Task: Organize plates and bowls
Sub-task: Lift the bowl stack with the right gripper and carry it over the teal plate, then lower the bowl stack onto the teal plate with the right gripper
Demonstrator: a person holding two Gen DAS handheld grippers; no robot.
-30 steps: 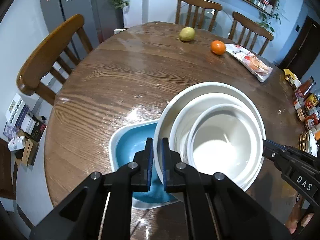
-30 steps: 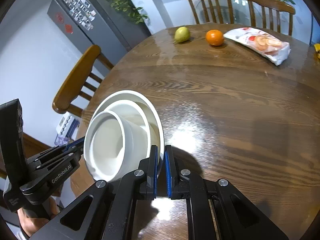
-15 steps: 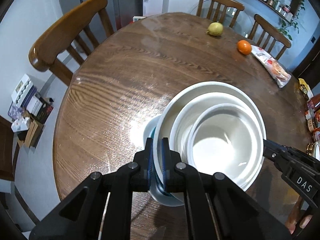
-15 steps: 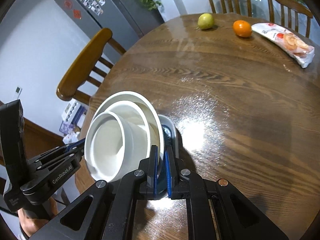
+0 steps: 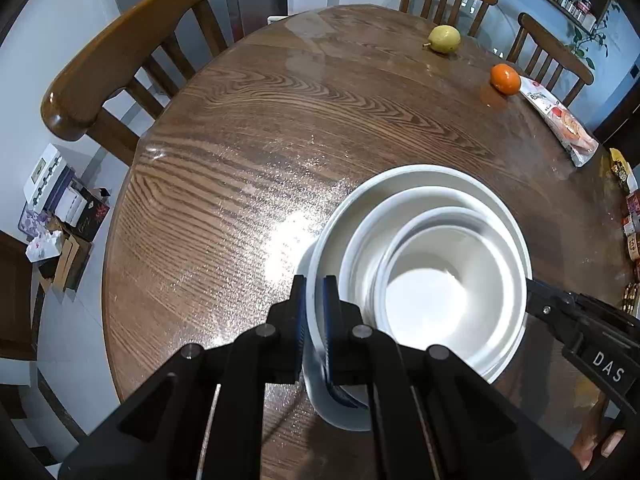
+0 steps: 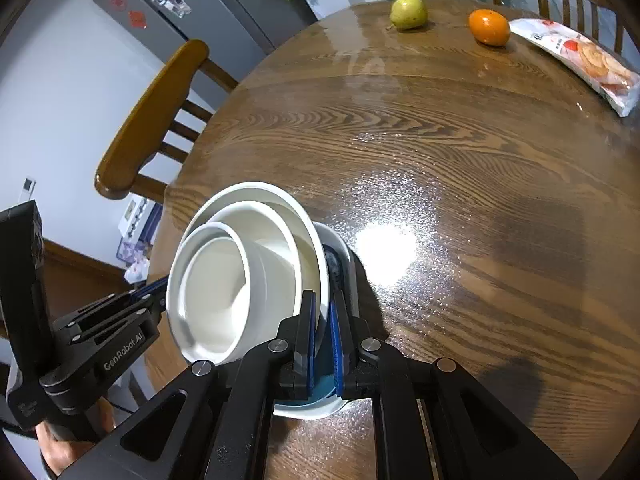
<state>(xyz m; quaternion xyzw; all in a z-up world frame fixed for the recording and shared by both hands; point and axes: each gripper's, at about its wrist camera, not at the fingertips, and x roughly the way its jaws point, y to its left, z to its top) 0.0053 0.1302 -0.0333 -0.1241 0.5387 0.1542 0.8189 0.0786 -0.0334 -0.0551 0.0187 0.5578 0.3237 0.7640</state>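
A stack of white dishes, a wide white plate point(image 5: 416, 178) with two nested white bowls point(image 5: 448, 296) in it, hangs over the round wooden table. My left gripper point(image 5: 315, 292) is shut on the plate's left rim. My right gripper point(image 6: 323, 308) is shut on the plate's point(image 6: 276, 200) opposite rim, beside the bowls point(image 6: 224, 292). Directly under the stack lies a blue dish with a white rim point(image 5: 332, 408), mostly hidden; it also shows in the right wrist view point(image 6: 344, 256). I cannot tell whether the stack touches it.
A pear point(image 5: 444, 38), an orange point(image 5: 505, 78) and a snack packet point(image 5: 564, 120) lie at the table's far side. Wooden chairs point(image 5: 120, 56) stand around the table. Jars and packets point(image 5: 632, 216) line the right edge. Boxes point(image 5: 60, 200) sit on the floor at left.
Both grippers have carried the stack of plate and bowls over the blue dish, which is now almost wholly covered. The grips have not changed.
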